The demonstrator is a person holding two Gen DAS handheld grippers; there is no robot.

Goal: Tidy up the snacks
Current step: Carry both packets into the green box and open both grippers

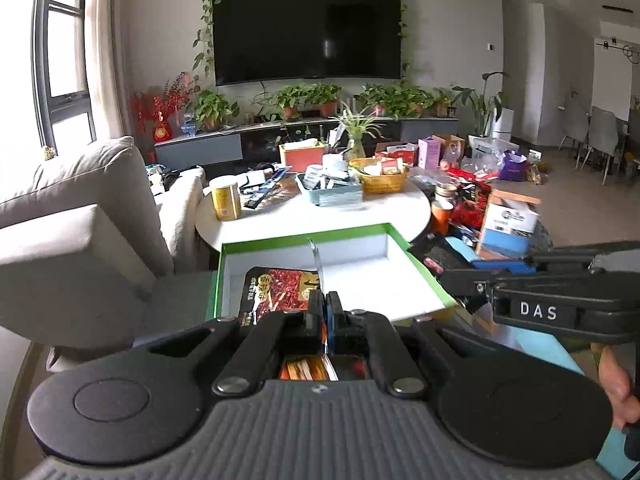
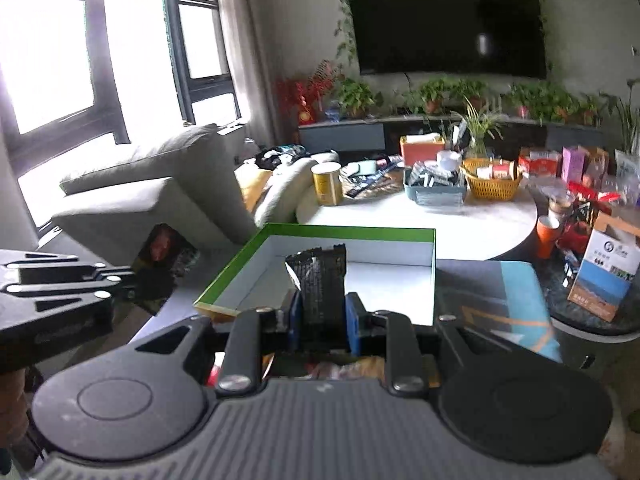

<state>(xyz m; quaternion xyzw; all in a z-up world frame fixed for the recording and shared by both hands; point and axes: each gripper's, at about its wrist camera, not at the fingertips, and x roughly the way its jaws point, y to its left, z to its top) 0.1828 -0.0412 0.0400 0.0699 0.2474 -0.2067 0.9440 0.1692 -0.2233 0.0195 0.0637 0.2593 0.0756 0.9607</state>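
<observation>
My left gripper [image 1: 325, 300] is shut on a thin red-and-black snack packet [image 1: 276, 288]. The packet's edge stands up between the pads, over the left part of a white box with a green rim [image 1: 304, 237]. In the right wrist view the same packet [image 2: 164, 256] sticks out of the left gripper [image 2: 120, 276] beside the box [image 2: 348, 232]. A crinkled black packet [image 2: 320, 280] stands upright in my right gripper [image 2: 322, 308], whose blue pads press on both its sides in front of the box. The right gripper [image 1: 460, 284] also shows side-on at the right.
A grey sofa [image 1: 80, 208] stands to the left. Behind the box, a round white table [image 1: 360, 208] carries a yellow can [image 1: 226, 202], a blue tray [image 1: 332, 194] and a yellow basket [image 1: 382, 178]. Cartons [image 1: 508, 220] crowd the right. A hand [image 1: 616, 392] shows at the right edge.
</observation>
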